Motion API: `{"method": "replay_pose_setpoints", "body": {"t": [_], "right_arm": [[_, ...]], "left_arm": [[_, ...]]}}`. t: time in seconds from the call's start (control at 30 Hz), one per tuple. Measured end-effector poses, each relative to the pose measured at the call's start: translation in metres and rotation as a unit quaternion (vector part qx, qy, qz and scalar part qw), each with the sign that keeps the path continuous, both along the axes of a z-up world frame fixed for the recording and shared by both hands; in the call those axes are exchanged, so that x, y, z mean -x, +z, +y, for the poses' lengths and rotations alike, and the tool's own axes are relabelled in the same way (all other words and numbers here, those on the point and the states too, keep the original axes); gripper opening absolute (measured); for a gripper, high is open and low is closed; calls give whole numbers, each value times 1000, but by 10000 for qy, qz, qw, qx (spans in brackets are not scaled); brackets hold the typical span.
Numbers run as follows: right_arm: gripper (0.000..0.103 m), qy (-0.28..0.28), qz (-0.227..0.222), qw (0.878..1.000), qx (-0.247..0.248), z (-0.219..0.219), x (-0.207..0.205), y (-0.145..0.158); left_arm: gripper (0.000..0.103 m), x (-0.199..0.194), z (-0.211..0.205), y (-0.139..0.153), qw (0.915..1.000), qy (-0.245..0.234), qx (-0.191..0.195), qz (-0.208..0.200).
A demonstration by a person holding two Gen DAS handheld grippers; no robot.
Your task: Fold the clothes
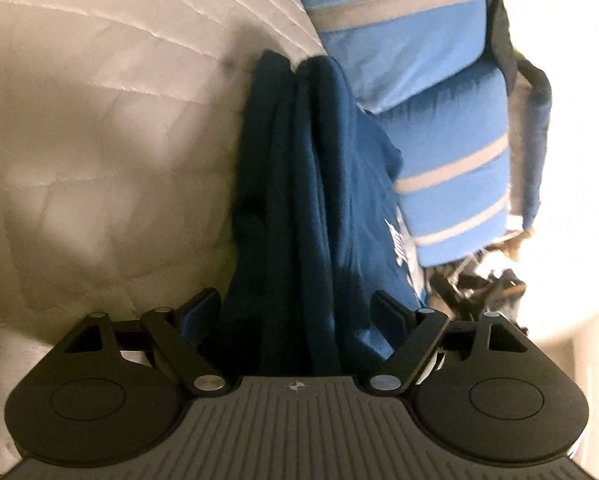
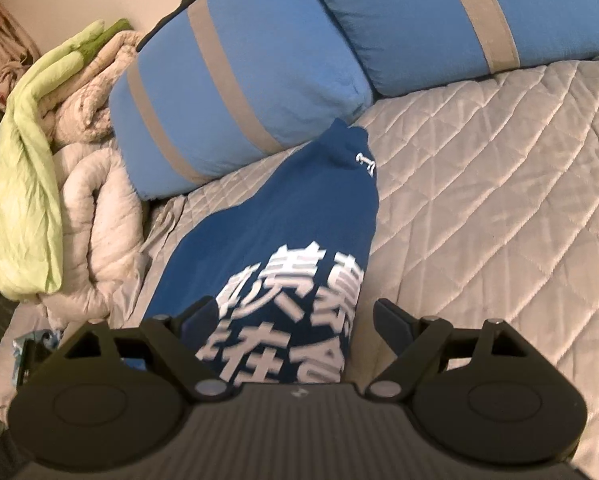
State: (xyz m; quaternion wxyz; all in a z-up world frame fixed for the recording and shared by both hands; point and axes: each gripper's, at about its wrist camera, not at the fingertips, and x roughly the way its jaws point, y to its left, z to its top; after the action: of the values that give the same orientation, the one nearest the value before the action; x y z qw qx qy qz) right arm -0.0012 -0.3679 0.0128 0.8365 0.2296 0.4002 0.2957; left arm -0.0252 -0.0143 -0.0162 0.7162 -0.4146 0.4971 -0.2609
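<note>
A dark blue T-shirt (image 2: 299, 216) with white printed characters lies lengthwise on the quilted bed cover (image 2: 499, 208), its far end near the pillows. In the left wrist view the same shirt (image 1: 299, 184) hangs in bunched vertical folds. My left gripper (image 1: 299, 312) has its fingers wide apart with the bunched shirt filling the gap between them. My right gripper (image 2: 297, 316) also has its fingers wide apart, with the printed part of the shirt between them. Whether either pad touches the cloth is hidden.
Two light blue pillows with grey stripes (image 2: 235, 92) lie at the head of the bed, also in the left wrist view (image 1: 419, 60). A crumpled beige quilt (image 2: 95, 184) and a light green cloth (image 2: 27, 184) are piled at the left.
</note>
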Motion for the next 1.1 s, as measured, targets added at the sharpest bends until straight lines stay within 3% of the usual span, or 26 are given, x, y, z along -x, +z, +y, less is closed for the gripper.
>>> {"method": "replay_pose_setpoints", "body": {"t": [0.1, 0.17, 0.27, 0.63, 0.93, 1.1], "right_arm": [[91, -22, 54, 10000, -1, 4, -16, -3], [91, -10, 117, 9999, -28, 6, -29, -7], [91, 67, 297, 9992, -242, 8, -47, -15], [91, 23, 911, 9899, -1083, 15, -104, -54], [87, 221, 1201, 9759, -1806, 24, -137, -73], [87, 435, 1342, 9750, -1715, 34, -146, -72]], "left_arm": [[79, -4, -8, 0, 9997, -242, 71, -2], [53, -5, -12, -6, 9992, -376, 104, 113], [41, -7, -11, -16, 9989, -281, 300, 203], [37, 2, -9, -15, 9995, -77, 226, -220], [36, 3, -8, -19, 9992, -49, 307, -246], [36, 1, -9, -20, 9992, -48, 345, -190]]}}
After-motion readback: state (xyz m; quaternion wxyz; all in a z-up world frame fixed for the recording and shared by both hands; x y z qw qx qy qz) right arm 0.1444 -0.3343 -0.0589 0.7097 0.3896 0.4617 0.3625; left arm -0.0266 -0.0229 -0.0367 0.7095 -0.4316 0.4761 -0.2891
